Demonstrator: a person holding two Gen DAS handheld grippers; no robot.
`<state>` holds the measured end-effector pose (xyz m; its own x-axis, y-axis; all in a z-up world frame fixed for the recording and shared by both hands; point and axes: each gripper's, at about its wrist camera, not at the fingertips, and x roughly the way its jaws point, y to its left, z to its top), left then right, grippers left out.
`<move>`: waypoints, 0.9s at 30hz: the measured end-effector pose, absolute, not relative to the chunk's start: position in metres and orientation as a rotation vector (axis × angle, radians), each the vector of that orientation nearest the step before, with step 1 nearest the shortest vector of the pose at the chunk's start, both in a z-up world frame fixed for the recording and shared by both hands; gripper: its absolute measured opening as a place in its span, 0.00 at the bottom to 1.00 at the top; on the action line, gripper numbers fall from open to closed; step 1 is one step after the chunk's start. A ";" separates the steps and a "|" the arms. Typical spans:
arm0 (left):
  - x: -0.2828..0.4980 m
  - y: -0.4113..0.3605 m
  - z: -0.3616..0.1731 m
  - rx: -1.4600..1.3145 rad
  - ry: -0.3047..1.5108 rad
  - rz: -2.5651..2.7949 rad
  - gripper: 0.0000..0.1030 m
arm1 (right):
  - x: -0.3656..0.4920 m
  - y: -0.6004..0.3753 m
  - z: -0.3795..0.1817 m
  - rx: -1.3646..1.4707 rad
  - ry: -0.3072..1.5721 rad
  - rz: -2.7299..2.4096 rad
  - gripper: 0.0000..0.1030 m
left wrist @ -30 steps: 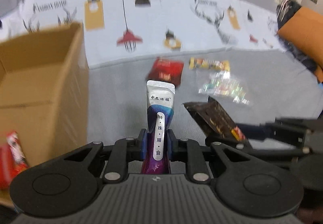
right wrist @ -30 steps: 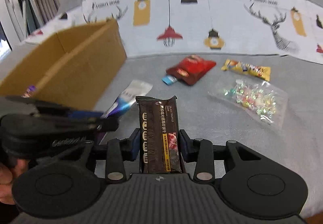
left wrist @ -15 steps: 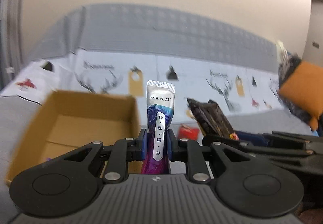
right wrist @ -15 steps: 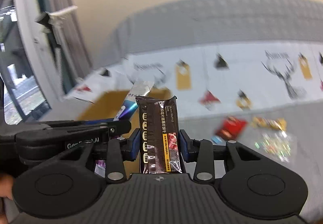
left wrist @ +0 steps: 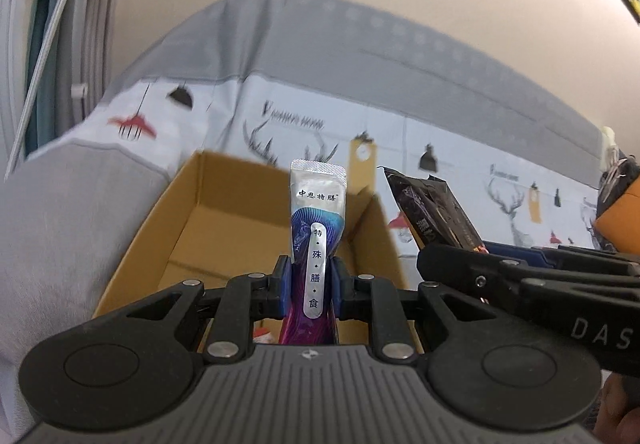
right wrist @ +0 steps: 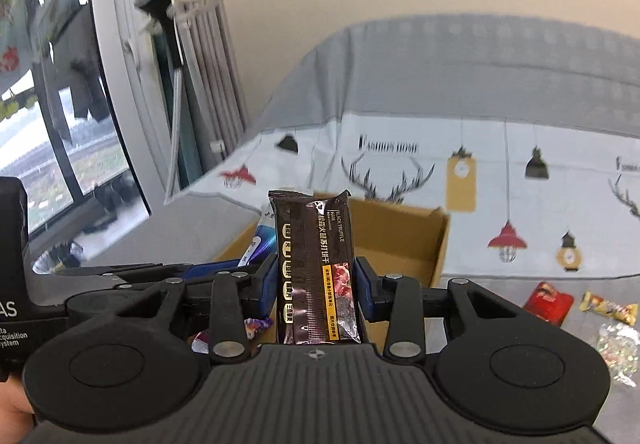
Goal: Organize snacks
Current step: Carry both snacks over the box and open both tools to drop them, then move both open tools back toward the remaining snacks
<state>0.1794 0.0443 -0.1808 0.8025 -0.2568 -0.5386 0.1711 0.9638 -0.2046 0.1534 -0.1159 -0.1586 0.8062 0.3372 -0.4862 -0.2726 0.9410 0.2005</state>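
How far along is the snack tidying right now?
Partly done. A few small wrapped snacks already lie in the cardboard box. In hand: the left gripper clamps a silver-purple sachet, and the right gripper clamps a black cracker pack, both at the box. Left on the grey cover: red packet, yellow candy, clear candy bag.

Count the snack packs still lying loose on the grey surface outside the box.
3, all right of the cardboard box: a red pack, a yellow pack and a clear candy bag. The grippers may hide more.
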 end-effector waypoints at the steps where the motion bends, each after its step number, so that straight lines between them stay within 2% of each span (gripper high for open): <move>1: 0.185 0.049 -0.187 -0.160 0.611 -0.228 0.21 | 0.159 -0.111 -0.164 0.117 0.558 0.326 0.40; 14: 0.243 0.076 -0.267 -0.128 0.802 -0.169 0.21 | 0.221 -0.078 -0.243 0.094 0.768 0.305 0.40; 21: 0.245 0.080 -0.272 -0.143 0.813 -0.170 0.22 | 0.230 -0.078 -0.268 0.136 0.831 0.315 0.42; 23: 0.243 0.082 -0.267 -0.159 0.793 -0.174 0.35 | 0.232 -0.083 -0.267 0.175 0.829 0.312 0.44; 24: 0.242 0.082 -0.264 -0.165 0.785 -0.156 0.54 | 0.233 -0.086 -0.266 0.189 0.824 0.300 0.51; 26: 0.238 0.084 -0.255 -0.166 0.756 -0.130 0.75 | 0.229 -0.096 -0.260 0.220 0.795 0.297 0.59; 27: 0.236 0.082 -0.251 -0.164 0.749 -0.133 0.81 | 0.226 -0.101 -0.258 0.234 0.782 0.301 0.66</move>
<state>0.2360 0.0824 -0.2514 0.7251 -0.1783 -0.6652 0.0612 0.9788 -0.1956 0.2256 -0.1006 -0.2576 0.6709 0.3499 -0.6538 -0.1786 0.9320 0.3155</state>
